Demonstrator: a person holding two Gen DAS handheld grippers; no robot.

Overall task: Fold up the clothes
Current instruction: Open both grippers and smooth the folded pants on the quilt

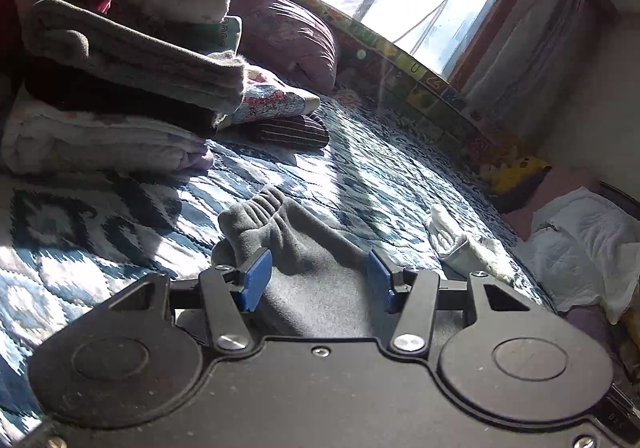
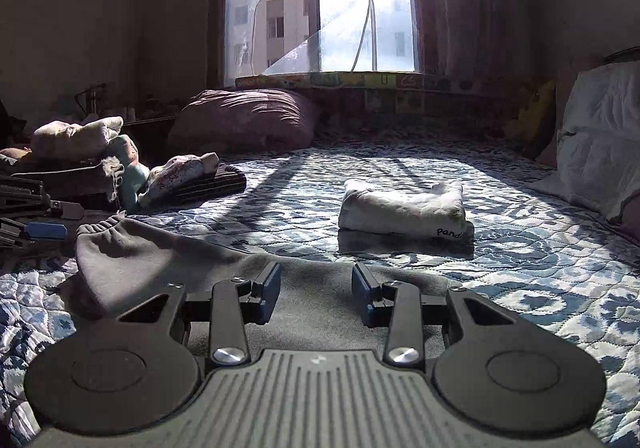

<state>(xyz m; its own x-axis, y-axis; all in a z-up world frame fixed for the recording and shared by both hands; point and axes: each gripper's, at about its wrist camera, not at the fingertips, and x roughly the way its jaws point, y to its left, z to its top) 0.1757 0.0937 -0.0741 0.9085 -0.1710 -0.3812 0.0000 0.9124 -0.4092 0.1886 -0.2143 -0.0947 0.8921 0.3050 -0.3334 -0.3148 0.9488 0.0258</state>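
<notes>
The grey garment you are working on lies spread on the blue-and-white quilted bed, its ribbed elastic band bunched up at the far end, and in the right wrist view the same grey garment runs from under your tool out toward the left. Your left gripper sits low over the cloth with its jaws standing wide, the blue pads either side of a fold but not pressed on it; whether the left pad touches the bunched band you cannot tell. Your right gripper hovers over the near part of the garment, jaws likewise parted and holding nothing. Further up the bed, toward its middle, lies a folded white garment, well apart from the grey one; the left wrist view shows this white garment just right of the grey cloth. Along the bed's left edge stands a stack of folded clothes, with a striped folded piece beside its foot. A purplish rolled duvet lies at the far edge under the window, and a white pillow leans at the right edge.
</notes>
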